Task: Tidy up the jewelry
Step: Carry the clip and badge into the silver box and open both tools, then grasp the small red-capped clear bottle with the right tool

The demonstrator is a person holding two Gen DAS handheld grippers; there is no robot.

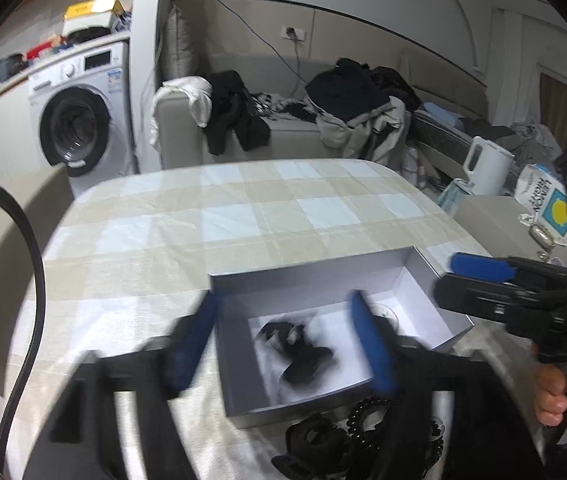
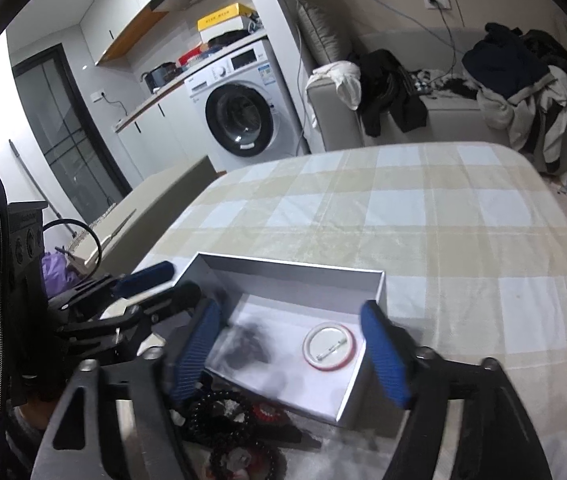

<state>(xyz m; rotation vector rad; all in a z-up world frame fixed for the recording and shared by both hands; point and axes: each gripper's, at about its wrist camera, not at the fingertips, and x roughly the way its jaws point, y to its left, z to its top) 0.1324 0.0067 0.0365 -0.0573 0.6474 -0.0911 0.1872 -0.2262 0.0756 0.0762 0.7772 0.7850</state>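
An open white box (image 1: 315, 276) (image 2: 295, 270) sits on the checked tablecloth near the front edge. A black hair accessory (image 1: 303, 354) (image 2: 247, 348) lies inside it, blurred. A round pin badge (image 2: 329, 346) lies face down in the box beside it. My left gripper (image 1: 287, 340) is open and empty, its fingers straddling the box's near left part. My right gripper (image 2: 289, 354) is open and empty over the box. Black spiral and beaded hair ties (image 1: 367, 420) (image 2: 219, 412) lie on the cloth in front of the box.
The table (image 1: 243, 208) (image 2: 423, 216) stretches behind the box. A sofa (image 1: 283, 128) piled with clothes stands behind it and a washing machine (image 1: 79, 120) at the left. A side table with a white kettle (image 1: 485, 166) is at the right.
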